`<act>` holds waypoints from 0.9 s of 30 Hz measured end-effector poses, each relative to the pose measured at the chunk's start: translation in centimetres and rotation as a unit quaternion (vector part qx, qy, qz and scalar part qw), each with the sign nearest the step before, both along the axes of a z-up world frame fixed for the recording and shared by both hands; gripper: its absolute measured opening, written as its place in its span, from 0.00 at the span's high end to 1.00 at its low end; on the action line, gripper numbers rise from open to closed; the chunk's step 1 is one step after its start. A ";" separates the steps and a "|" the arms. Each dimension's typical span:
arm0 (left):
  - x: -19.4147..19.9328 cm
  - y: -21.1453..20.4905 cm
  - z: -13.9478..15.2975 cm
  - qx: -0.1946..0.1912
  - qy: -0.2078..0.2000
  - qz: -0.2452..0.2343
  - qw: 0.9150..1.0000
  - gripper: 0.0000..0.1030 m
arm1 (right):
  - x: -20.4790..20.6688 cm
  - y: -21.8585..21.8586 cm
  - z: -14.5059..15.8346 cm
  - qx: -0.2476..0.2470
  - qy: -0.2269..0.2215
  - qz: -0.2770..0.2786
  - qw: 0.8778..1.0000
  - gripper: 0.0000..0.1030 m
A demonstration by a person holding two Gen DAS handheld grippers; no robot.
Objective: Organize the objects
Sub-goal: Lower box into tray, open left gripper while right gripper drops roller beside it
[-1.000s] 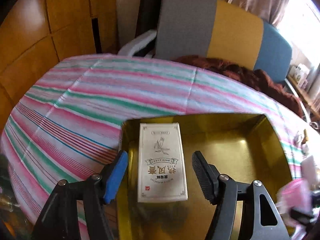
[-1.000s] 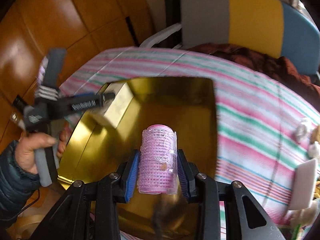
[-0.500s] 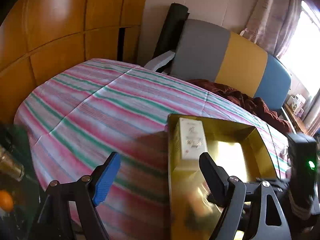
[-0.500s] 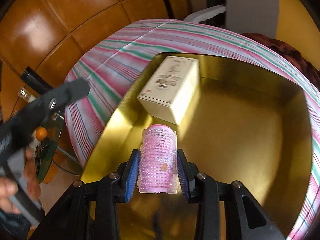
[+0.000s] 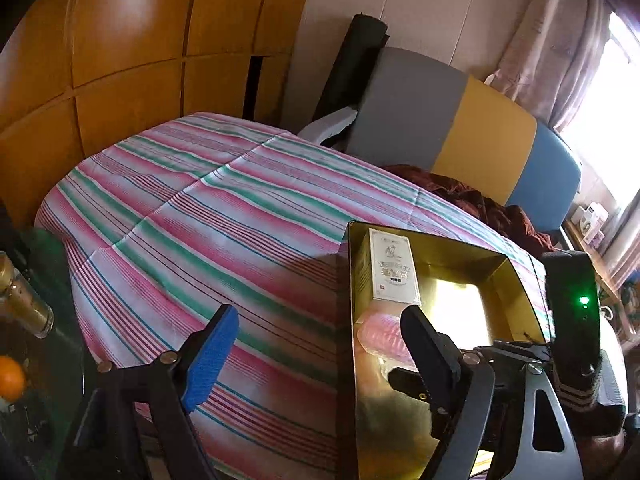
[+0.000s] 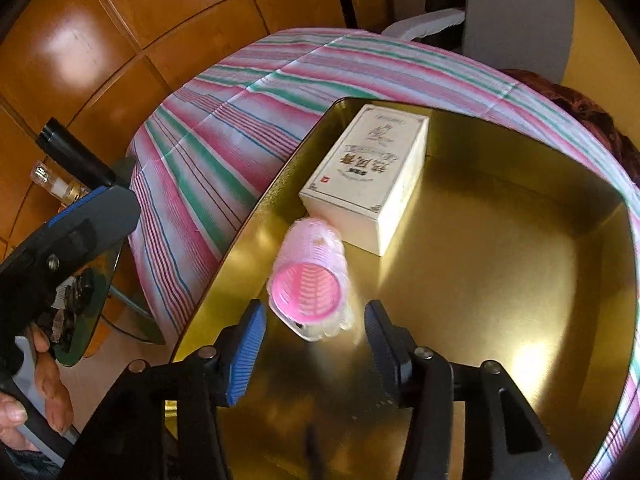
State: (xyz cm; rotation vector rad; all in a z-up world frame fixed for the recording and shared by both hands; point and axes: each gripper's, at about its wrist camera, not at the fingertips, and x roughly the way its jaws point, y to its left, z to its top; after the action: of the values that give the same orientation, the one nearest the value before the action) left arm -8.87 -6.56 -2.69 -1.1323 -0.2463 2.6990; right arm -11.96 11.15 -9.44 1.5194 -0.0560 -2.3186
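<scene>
Desk [image 5: 224, 216] under striped cloth carries the gold tin tray [image 6: 520, 280] at its near right. White carton [image 6: 368, 176] lies flat in the tray's far left corner. Pink hair roller [image 6: 308, 276] sits on the tray floor just near of the carton, close to the left wall, tipped with its open end toward the camera; blurred, probably not yet settled.

Right hand-held gripper [image 6: 312, 344]: jaws have just been opening, roller between them but clear of both pads, so it is released. Left hand-held gripper [image 5: 320, 344]: jaws have just been widening too, wide apart, nothing held, hovering over cloth at the tray's left edge.

Step in hand, as judged: finishing the drop. Best lift the right hand-held gripper straight up, pads kept spread, so neither nudges the roller. It may roll; the carton and left wall should check it.
</scene>
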 end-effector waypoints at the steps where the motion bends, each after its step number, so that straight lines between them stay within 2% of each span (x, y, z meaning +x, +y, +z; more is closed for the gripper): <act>1: 0.1 0.0 0.2 0.000 0.003 0.000 1.000 0.19 | 0.1 0.1 0.2 0.003 0.005 -0.002 1.000 0.45; 4: 0.8 0.1 0.9 -0.001 0.014 -0.001 1.000 0.18 | 1.4 1.1 1.2 0.023 0.029 -0.013 0.999 0.40; 9: 1.9 1.1 2.0 -0.012 0.035 -0.009 0.999 0.15 | 4.0 2.7 3.0 0.080 0.085 -0.039 0.992 0.36; 13: 2.7 2.6 2.4 -0.025 0.046 -0.027 0.998 0.14 | 5.9 4.0 4.8 0.131 0.143 -0.074 0.978 0.36; 15: 3.2 3.5 2.5 -0.032 0.051 -0.035 0.998 0.13 | 6.9 4.7 5.8 0.162 0.173 -0.098 0.966 0.36; 18: 3.9 4.7 2.7 -0.040 0.058 -0.049 0.996 0.12 | 8.0 5.5 6.8 0.183 0.203 -0.130 0.953 0.36; 21: 4.7 6.0 2.8 -0.051 0.063 -0.061 0.995 0.11 | 8.7 6.8 7.2 0.201 0.208 -0.157 0.944 0.36; 27: 6.1 8.8 2.8 -0.069 0.073 -0.098 0.990 0.07 | 9.6 10.3 6.9 0.142 0.172 -0.193 0.956 0.36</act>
State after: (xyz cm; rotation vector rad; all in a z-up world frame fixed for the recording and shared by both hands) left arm -2.82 2.25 0.11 -0.9331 0.0730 2.6393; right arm -2.38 21.45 -2.54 1.2903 0.0837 -2.9870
